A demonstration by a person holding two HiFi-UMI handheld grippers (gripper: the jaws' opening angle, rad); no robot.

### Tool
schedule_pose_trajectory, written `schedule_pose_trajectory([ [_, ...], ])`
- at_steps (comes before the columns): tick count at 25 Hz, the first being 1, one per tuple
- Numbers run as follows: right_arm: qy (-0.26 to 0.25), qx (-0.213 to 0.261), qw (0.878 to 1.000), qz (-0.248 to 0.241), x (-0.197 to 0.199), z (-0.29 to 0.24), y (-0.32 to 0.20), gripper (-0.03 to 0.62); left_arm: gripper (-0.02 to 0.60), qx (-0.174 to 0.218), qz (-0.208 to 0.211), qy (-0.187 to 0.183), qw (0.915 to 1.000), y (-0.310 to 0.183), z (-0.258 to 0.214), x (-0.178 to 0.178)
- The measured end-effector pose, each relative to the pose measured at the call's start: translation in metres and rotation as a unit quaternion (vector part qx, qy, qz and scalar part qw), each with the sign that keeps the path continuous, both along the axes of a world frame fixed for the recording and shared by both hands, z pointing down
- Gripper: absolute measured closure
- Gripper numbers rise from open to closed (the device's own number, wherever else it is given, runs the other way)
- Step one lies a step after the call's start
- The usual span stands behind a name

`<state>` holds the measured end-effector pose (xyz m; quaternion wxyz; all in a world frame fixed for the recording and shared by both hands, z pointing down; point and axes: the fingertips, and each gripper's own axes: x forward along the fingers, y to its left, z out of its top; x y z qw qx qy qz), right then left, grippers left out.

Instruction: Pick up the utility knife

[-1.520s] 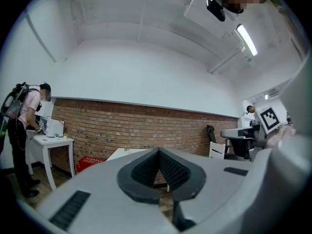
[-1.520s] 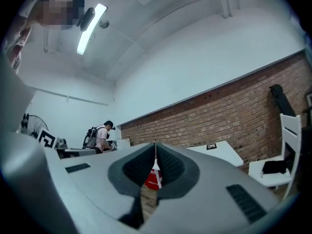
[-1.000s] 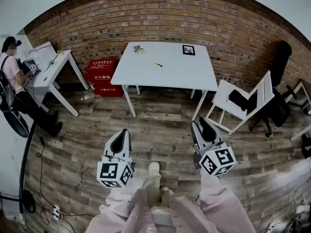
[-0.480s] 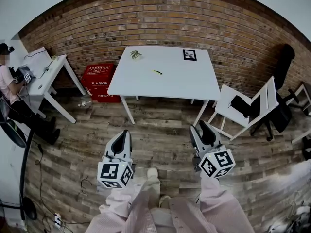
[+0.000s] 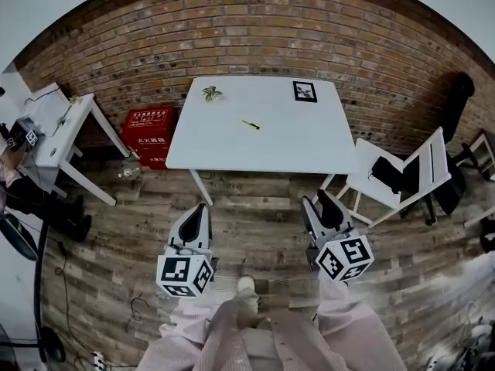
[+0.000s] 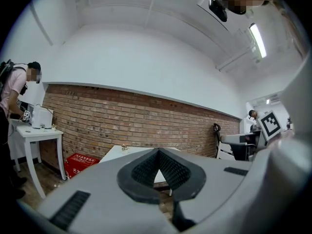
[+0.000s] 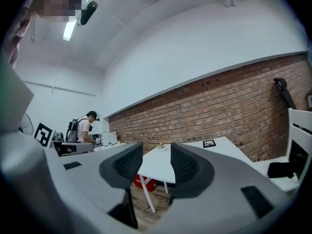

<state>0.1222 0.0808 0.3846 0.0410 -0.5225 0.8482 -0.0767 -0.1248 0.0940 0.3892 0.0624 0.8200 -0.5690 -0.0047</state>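
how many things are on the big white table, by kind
utility knife: 1
black-and-white marker card: 1
small greenish thing, too small to identify: 1
total: 3

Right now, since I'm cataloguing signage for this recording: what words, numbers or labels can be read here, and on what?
No text reads clearly.
Red box: white print, too small to read.
Card on the white table: black pattern, no words.
Left cube and right cube: square marker patterns, no letters.
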Motion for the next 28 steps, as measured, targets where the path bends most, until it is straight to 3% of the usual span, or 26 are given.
schedule_pose_trajectory([
  [12, 0.006, 0.008, 1.0, 0.022, -0.023, -0.002, -0.074, 0.434, 0.589, 0.001, 0.017, 0.0, 0.9999, -0.082, 0.0, -0.025],
  [28, -0.005, -0.011, 1.0, 0.006, -0.042, 0.011, -0.13, 0.434, 0.589, -0.008, 0.023, 0.001, 0.9997, -0.134, 0.012, -0.034],
])
